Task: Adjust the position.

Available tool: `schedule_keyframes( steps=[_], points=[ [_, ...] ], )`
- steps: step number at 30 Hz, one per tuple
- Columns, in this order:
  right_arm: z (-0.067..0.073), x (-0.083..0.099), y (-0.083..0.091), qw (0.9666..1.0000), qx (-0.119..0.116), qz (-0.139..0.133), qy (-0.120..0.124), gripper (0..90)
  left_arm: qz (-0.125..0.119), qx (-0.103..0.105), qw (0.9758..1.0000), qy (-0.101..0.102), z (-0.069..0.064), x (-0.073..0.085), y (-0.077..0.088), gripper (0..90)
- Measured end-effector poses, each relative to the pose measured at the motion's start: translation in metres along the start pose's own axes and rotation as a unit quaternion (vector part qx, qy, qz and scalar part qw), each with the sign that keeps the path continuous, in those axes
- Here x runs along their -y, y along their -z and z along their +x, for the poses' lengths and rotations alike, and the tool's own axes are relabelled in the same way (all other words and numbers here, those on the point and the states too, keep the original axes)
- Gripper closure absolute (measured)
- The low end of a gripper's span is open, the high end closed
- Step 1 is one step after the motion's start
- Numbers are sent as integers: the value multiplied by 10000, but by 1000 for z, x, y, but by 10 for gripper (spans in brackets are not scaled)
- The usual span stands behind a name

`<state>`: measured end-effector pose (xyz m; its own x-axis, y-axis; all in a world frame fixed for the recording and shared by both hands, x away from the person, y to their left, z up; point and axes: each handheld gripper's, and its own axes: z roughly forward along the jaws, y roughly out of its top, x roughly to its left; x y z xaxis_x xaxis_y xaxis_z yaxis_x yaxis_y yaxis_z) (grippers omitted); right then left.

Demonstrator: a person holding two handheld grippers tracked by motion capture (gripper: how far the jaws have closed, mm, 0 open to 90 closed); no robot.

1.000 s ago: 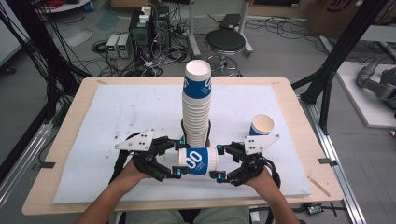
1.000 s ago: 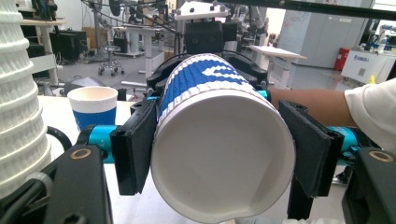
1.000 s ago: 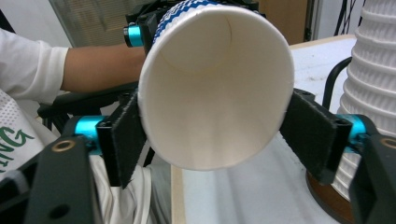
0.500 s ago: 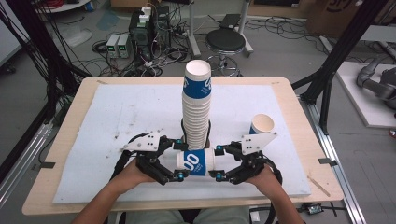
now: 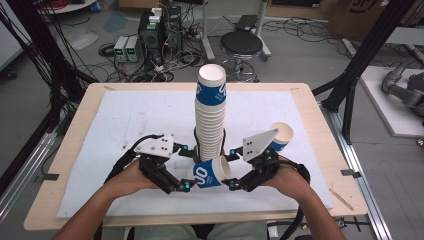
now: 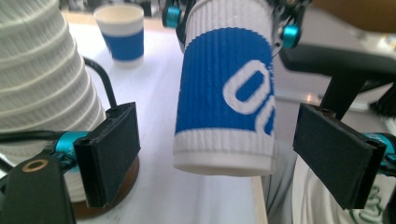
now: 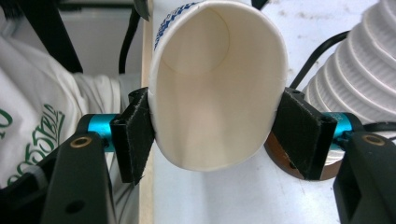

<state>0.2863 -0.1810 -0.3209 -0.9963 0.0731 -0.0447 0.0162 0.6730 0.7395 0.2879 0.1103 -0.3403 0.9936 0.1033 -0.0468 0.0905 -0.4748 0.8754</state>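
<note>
My right tool (image 5: 234, 184) is clamped across the mouth of the cup (image 5: 210, 174), and in the right gripper view the rim (image 7: 215, 88) is squeezed into an oval between the two black pads (image 7: 135, 135), so that grip is real and firm. My left tool (image 5: 186, 186) has let go: in the left gripper view its pads (image 6: 112, 149) stand wide on either side of the cup's base (image 6: 224, 161) with clear air between, touching nothing. So the cup sits in the lower middle of the high view, just in front of the tall stack of cups (image 5: 210, 120), carried by the right tool alone and off the white surface (image 5: 125, 120). It lies on its side, long axis running left to right across the frame: closed base towards the left tool, open mouth towards the right one. I reckon that lay makes sense for pulling one cup off a nest, one tool at each end, and with the left one freed the right can now swing the cup upright. Gripping by the rim bends the paper, so I would keep the squeeze no harder than needed. A single cup (image 5: 281, 137) already stands upright at the right of the surface, mouth up, well apart from the stack, a likely spot for this one to join.
</note>
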Motion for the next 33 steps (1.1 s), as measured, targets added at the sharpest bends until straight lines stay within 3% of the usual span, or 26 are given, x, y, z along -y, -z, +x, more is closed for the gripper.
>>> schedule_keyframes(
  steps=[4,9,16,22,28,31,33],
  points=[
    [1,-13,-7,9989,16,435,165,333,353,73,9993,-31,-1,-5,-10,150],
    [4,-25,-15,9946,21,968,365,332,753,246,9968,-74,-1,-10,-23,161],
    [6,-33,-21,9897,-16,1344,486,331,1024,342,9941,-111,-2,-15,-36,190],
    [7,-33,-26,9880,-44,1425,590,331,1210,415,9917,-121,-1,-16,-42,274],
    [8,-33,-25,9880,-29,1416,609,331,1227,467,9913,-126,0,-15,-44,318],
    [7,-31,-25,9892,-38,1341,586,298,1111,459,9927,-116,0,-14,-43,312],
    [6,-29,-23,9923,-33,1145,467,260,944,449,9945,-74,0,-12,-41,301]
  ],
)
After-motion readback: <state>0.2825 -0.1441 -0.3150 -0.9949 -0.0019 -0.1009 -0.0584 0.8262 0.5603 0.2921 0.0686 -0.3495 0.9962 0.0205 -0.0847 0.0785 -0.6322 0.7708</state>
